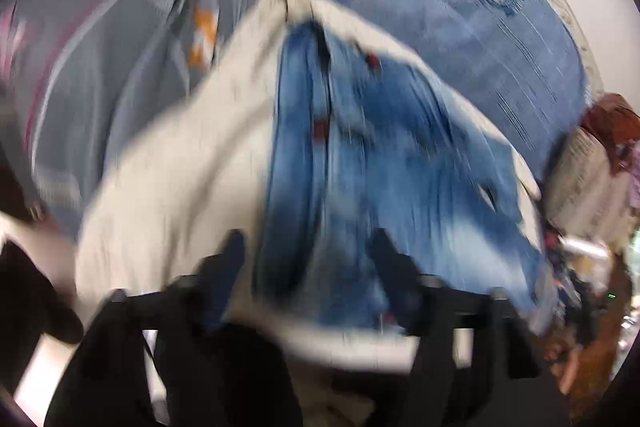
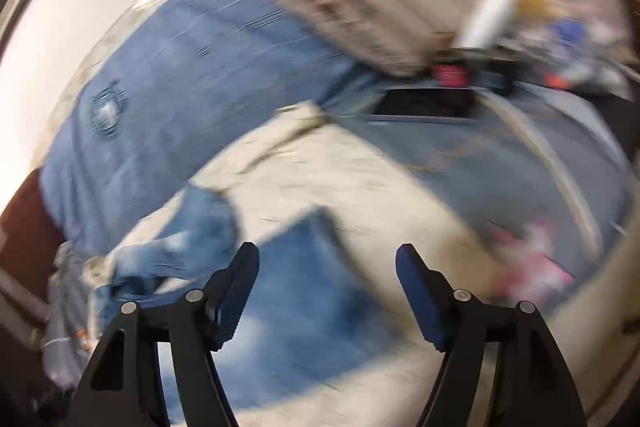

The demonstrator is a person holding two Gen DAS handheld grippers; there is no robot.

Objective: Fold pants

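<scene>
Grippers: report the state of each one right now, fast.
Left gripper: fingers apart, pants draped between them; grip cannot be told through the blur.
Right gripper: open, holding nothing, above the pants.
</scene>
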